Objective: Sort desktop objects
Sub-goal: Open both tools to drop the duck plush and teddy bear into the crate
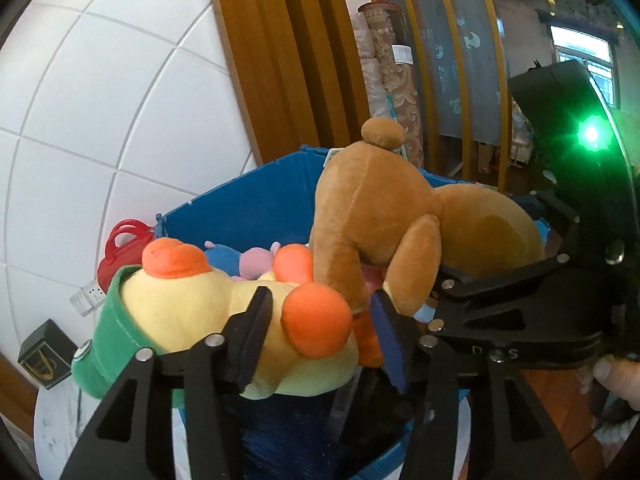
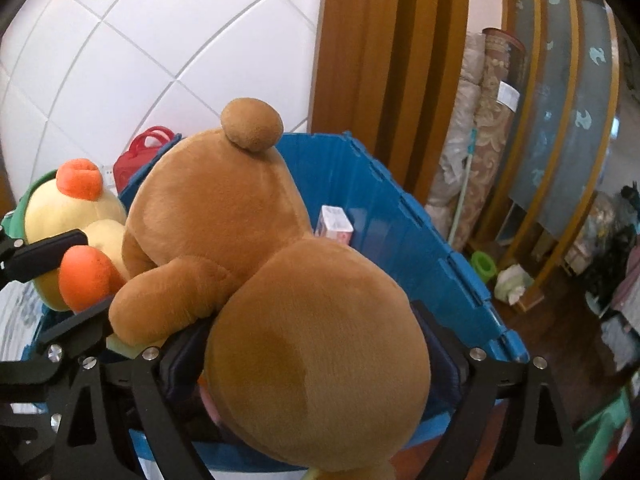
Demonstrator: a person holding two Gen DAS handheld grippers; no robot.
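A yellow duck plush (image 1: 192, 304) with orange feet and a green collar lies across the near rim of the blue bin (image 1: 248, 208). My left gripper (image 1: 320, 332) is open around one orange foot (image 1: 316, 320), with a small gap on the right side. A brown teddy bear (image 2: 224, 208) lies head-first toward me over the bin (image 2: 400, 232). My right gripper (image 2: 312, 360) is shut on its round head, one pad against each side. In the right wrist view the duck (image 2: 68, 212) lies left of the bear, with the left gripper (image 2: 68, 292) around its foot.
Inside the bin lie a pink and blue plush (image 1: 240, 260) and a small white-pink carton (image 2: 335, 224). A red toy bag (image 1: 124, 248), a white socket strip (image 1: 88, 298) and a dark box (image 1: 44, 356) sit by the tiled wall. Rolled carpets (image 1: 384, 80) stand behind the bin.
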